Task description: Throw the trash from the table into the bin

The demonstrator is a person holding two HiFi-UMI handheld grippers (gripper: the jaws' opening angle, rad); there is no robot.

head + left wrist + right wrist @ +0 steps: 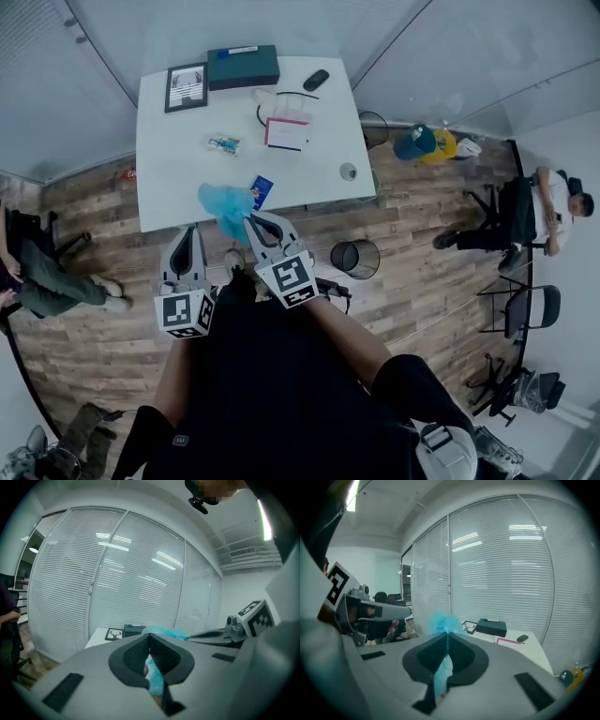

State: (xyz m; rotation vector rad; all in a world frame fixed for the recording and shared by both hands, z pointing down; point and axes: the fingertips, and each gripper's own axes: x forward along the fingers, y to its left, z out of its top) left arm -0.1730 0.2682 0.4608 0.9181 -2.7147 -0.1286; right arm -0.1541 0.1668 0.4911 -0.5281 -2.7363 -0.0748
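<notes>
Looking down from the head view, both tongs hang over the wooden floor (441, 281) just off the near edge of the white table (178, 173). The right tongs (251, 221) are clamped tight on a wad of crumpled blue plastic (223, 202), which puffs out past the tips and sits right at the table's edge. The left tongs (149, 635) are pinched together too, with a pale blue scrap (153, 677) with a reddish spot caught between the jaws; can't really tell what it is. The wire mesh bin (356, 259) stands on the floor, off to the right of the right tongs and near the table's corner. A picture frame (186, 87), a dark teal box (243, 67) and a mouse (316, 80) are on the table's far side.
</notes>
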